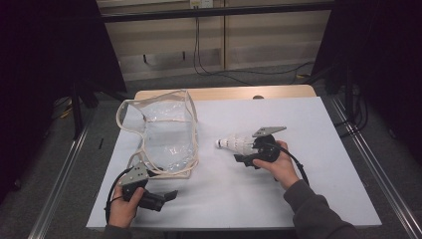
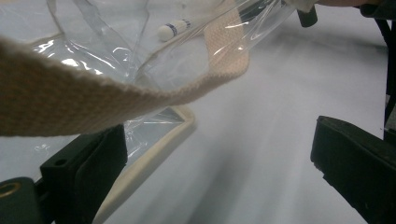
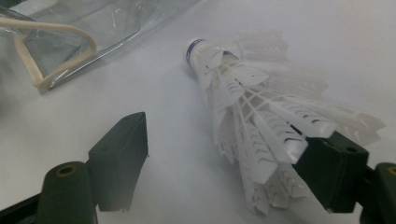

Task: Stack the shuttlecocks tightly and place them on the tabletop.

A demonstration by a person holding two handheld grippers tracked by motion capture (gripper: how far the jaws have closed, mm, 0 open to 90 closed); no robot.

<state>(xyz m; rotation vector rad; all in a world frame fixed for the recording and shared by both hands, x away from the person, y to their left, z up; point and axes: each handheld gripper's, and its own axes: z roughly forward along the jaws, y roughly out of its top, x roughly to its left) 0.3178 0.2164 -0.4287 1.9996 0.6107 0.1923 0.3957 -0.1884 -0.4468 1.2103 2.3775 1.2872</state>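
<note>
A white feather shuttlecock point(image 1: 235, 143) lies on its side on the white tabletop point(image 1: 308, 194), cork pointing left. My right gripper point(image 1: 244, 151) is at its feathered end. In the right gripper view the shuttlecock point(image 3: 252, 107) leans against the right jaw while the left jaw stands well clear, so this gripper point(image 3: 226, 135) is open. A clear plastic bag point(image 1: 166, 134) with cream webbing trim lies at the left. My left gripper point(image 1: 166, 196) is just below the bag's near corner. It stands open point(image 2: 219, 135), with a cream strap point(image 2: 70, 100) draped in front of its left jaw.
Metal rails run along both sides of the table. A wooden table edge point(image 1: 224, 93) shows at the back, with cables on the floor behind it. Dark curtains hang at left and right.
</note>
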